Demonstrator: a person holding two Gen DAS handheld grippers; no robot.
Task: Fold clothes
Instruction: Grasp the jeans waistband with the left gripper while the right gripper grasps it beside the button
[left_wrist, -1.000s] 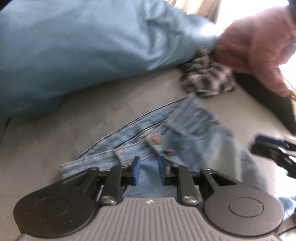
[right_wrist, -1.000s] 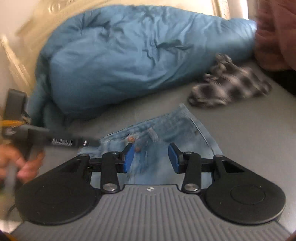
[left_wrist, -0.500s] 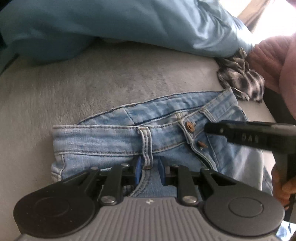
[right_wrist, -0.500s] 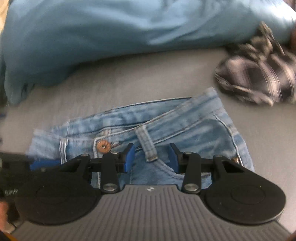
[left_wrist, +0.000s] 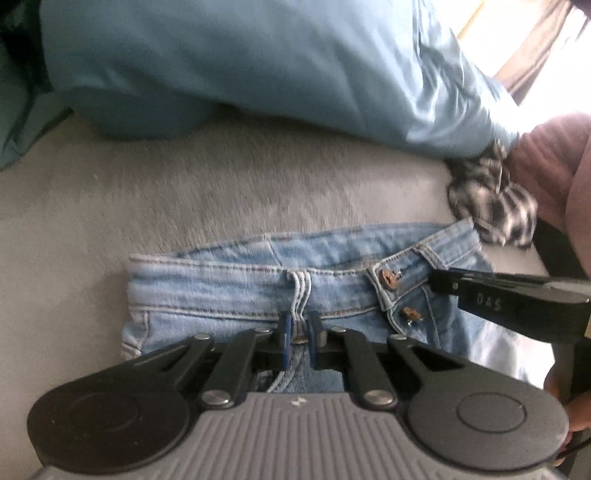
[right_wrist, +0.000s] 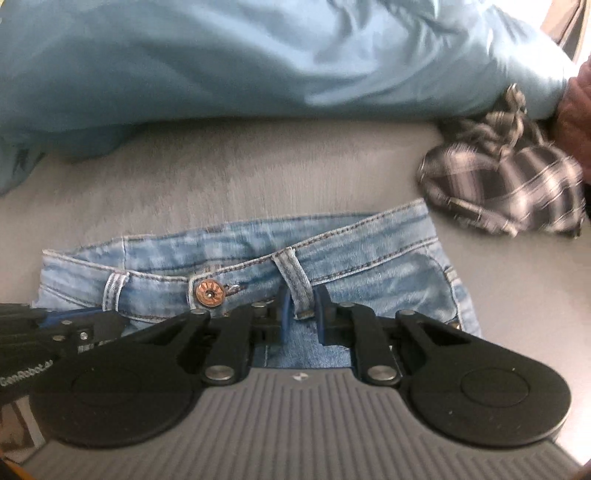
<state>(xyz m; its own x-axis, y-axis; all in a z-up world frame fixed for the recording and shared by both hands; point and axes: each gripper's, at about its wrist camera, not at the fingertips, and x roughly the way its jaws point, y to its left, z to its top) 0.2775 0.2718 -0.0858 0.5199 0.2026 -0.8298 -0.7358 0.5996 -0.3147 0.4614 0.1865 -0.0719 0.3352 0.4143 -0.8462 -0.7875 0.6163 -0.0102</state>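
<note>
Light blue jeans lie flat on the grey bed surface, waistband away from me, copper button showing. My left gripper is shut on the waistband at a belt loop. In the right wrist view the jeans fill the middle. The jaws of my right gripper are closing with another belt loop pinched between the pads. Each gripper shows in the other's view: the right gripper at the right edge, the left gripper at the lower left.
A big blue duvet is heaped along the far side. A crumpled black-and-white plaid cloth lies at the far right, beside a person's reddish-pink sleeve. Bare grey surface runs between the jeans and the duvet.
Both grippers came down onto the waistband and narrowed on belt loops. The right gripper swung across over the jeans. The jeans went from a rumpled slant to lying flat.
</note>
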